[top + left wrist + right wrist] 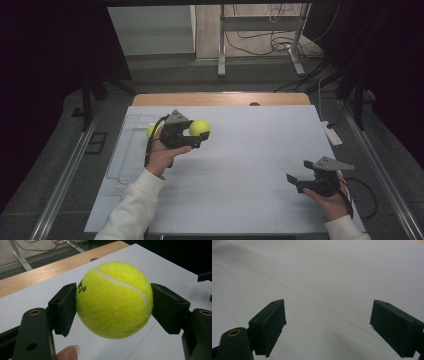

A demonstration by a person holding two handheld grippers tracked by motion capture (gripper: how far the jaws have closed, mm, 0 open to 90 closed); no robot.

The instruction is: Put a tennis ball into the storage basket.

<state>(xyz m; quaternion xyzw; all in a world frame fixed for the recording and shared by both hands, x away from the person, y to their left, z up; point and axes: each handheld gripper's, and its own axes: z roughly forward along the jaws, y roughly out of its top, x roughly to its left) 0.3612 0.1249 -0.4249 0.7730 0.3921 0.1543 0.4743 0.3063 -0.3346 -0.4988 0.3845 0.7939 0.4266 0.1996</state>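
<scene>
The left hand-held gripper (199,135) is clenched on a yellow tennis ball (200,128), its two black pads pressed against opposite sides of the felt; in the left gripper view the ball (113,300) sits squarely between the jaws, white seam curving across its top and a small black print near the left pad, with a fingertip (68,353) of the person's hand at the bottom edge. In the high view the ball is held clear of the white tabletop (240,165), over its far left part, and a second tennis ball (151,131) lies just behind the gripper, beside a clear tray (122,150) whose outline is faint against the white sheet; whether that ball rests inside the tray cannot be told. The left forearm in a white sleeve (132,207) comes in from the bottom edge. The right hand-held gripper (295,181) is released, jaws standing wide apart with nothing between them, low over the bare near right part of the tabletop, well apart from the balls; the right gripper view shows its pads (268,326) above thin lines on the white surface.
</scene>
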